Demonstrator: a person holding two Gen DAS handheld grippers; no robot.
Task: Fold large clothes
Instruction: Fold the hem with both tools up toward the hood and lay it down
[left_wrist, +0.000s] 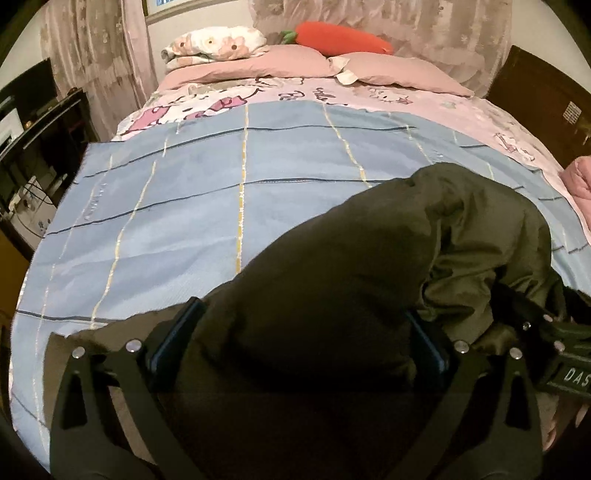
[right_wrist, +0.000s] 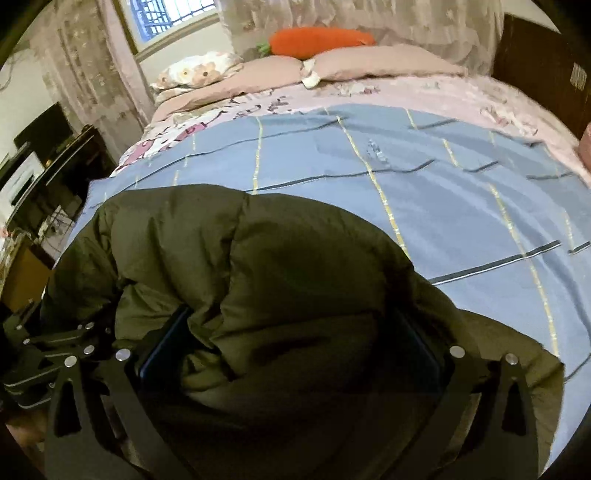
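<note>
Olive-green padded fabric of a bulky jacket (left_wrist: 332, 266) is bunched on the blue checked blanket (left_wrist: 166, 206) spread over the bed (left_wrist: 480, 122). A thick fold of it is clamped between the widely spread fingers of the left gripper (left_wrist: 299, 339), and another fold (right_wrist: 295, 266) is pinched in the same way by the right gripper (right_wrist: 295, 350). An orange carrot plush (right_wrist: 317, 42) is seen by the pillows (right_wrist: 369, 61).
</note>
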